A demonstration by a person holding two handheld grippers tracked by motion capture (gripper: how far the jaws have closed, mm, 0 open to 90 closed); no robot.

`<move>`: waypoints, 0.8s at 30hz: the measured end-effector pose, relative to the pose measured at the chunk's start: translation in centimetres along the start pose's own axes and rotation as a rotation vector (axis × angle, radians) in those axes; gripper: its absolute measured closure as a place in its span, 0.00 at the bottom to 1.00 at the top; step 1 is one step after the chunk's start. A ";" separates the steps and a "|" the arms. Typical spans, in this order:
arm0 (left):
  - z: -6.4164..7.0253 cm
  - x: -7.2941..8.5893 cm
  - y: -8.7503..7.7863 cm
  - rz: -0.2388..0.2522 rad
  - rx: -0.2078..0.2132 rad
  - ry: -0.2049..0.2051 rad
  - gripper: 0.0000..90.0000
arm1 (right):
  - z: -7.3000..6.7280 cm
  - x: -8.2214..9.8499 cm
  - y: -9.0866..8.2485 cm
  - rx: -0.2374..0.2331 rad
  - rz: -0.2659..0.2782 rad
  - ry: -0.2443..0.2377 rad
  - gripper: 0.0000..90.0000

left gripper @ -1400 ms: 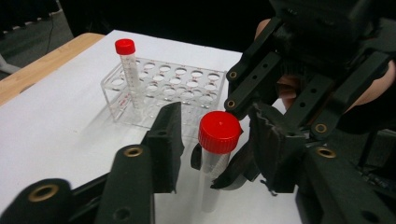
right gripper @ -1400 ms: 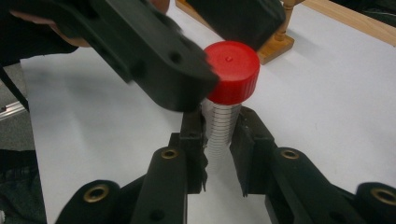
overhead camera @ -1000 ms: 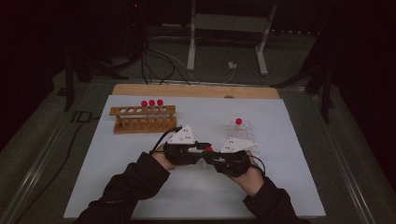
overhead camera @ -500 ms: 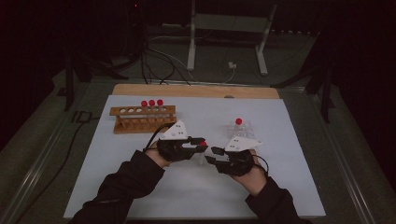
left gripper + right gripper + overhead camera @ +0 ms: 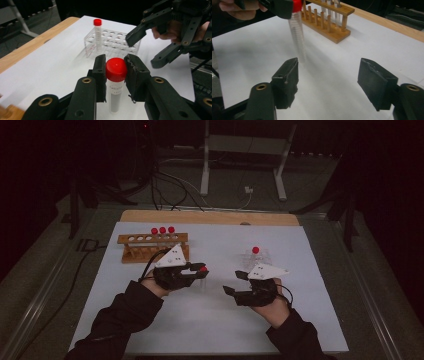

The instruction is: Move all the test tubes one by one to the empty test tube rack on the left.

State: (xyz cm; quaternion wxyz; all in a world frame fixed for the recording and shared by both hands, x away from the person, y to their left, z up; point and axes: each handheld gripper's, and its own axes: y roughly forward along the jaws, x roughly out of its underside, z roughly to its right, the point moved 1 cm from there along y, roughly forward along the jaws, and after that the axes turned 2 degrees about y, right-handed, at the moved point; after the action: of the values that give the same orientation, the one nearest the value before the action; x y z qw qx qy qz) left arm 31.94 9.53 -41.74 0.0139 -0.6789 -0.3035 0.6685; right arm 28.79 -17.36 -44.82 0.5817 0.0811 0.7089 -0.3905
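White table (image 5: 150, 320) under dim light: left gripper (image 5: 115, 72) clamps the red-capped tube (image 5: 115, 82) upright in midair; right gripper (image 5: 328, 75), jaws just opened and empty, has handed it over.

My worktop (image 5: 150, 320) was covered by a white sheet, with a strip of bare wood showing along its far edge. Near the far left corner a wooden rack (image 5: 152, 245) stood on the sheet, three red-capped tubes (image 5: 162, 231) upright in it. Toward the right edge, past the middle, sat a clear plastic rack (image 5: 257, 257) holding one red-capped tube (image 5: 255, 250).
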 end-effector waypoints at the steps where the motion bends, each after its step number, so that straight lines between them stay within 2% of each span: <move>1: -0.1 0.1 -0.2 -0.002 -0.006 -0.001 0.80 | 0.0 0.0 -0.1 0.008 0.004 0.005 0.32; 7: -0.8 0.6 -1.6 -0.008 -0.048 -0.008 0.80 | 0.1 -0.1 -0.2 0.041 0.014 0.009 0.16; 12: -1.4 1.0 -2.9 -0.013 -0.082 -0.023 0.80 | 0.2 -0.2 -0.3 0.057 0.016 0.017 0.10; 14: -1.6 1.2 -3.3 -0.012 -0.094 -0.027 0.80 | 0.2 -0.2 -0.2 0.063 0.015 0.026 0.04; 18: -2.2 1.5 -4.1 -0.015 -0.126 -0.033 0.80 | 0.3 -0.3 -0.3 0.059 0.018 0.035 0.00; 24: -3.3 1.6 -5.6 -0.017 -0.177 -0.046 0.80 | 0.4 -0.3 -0.5 0.051 0.031 0.041 0.00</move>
State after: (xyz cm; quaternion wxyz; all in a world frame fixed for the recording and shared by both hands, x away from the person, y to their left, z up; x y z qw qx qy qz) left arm 32.64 16.03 -40.42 -0.0475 -0.6595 -0.3674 0.6541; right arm 28.85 -17.86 -44.32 0.5708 0.1149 0.7092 -0.3975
